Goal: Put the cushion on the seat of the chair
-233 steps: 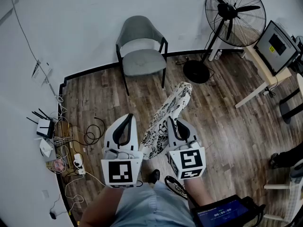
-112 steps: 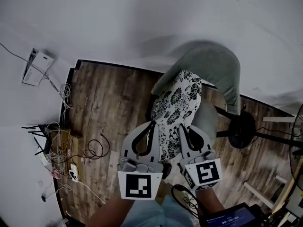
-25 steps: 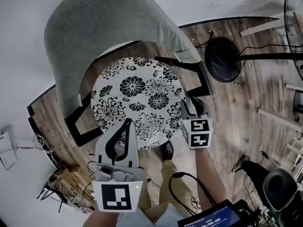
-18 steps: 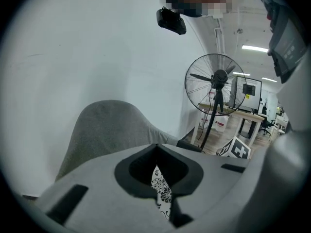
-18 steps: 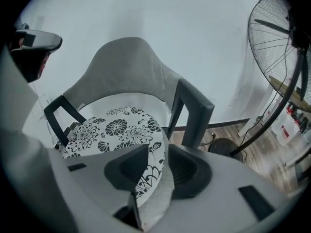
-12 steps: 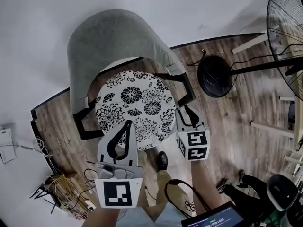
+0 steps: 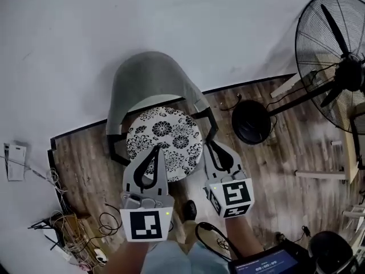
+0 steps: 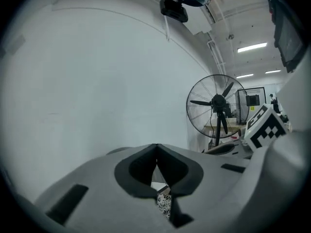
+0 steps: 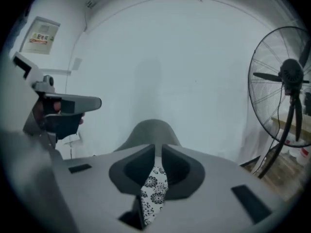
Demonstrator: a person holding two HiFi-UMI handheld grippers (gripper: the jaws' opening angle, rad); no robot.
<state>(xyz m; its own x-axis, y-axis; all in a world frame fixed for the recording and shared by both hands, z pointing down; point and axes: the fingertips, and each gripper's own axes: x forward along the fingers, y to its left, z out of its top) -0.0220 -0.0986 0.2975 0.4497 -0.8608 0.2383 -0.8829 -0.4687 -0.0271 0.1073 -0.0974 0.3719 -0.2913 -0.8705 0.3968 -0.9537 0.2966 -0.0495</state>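
The round black-and-white flowered cushion (image 7: pixel 165 141) lies flat on the seat of the grey chair (image 7: pixel 145 76). Both grippers hang raised in front of it, with no grip on it. My left gripper (image 7: pixel 158 148) is shut, its tips meeting with nothing between them (image 8: pixel 156 147). My right gripper (image 7: pixel 210 144) stands at the cushion's right edge. Its jaws are closing and a narrow gap is left between the tips (image 9: pixel 158 147), with nothing in it. Through that gap I see the cushion (image 9: pixel 153 191) and the chair back (image 9: pixel 150 132) beyond.
A standing fan (image 7: pixel 336 61) with a round black base (image 7: pixel 251 121) stands to the right of the chair. Cables and network boxes (image 7: pixel 63 227) lie on the wooden floor at the left. The white wall runs right behind the chair. A tablet (image 7: pixel 268 264) shows at bottom right.
Both grippers have risen and drawn back from the cushion, which stays on the seat. The right jaws have narrowed. The head view has pulled back, so the chair looks smaller.
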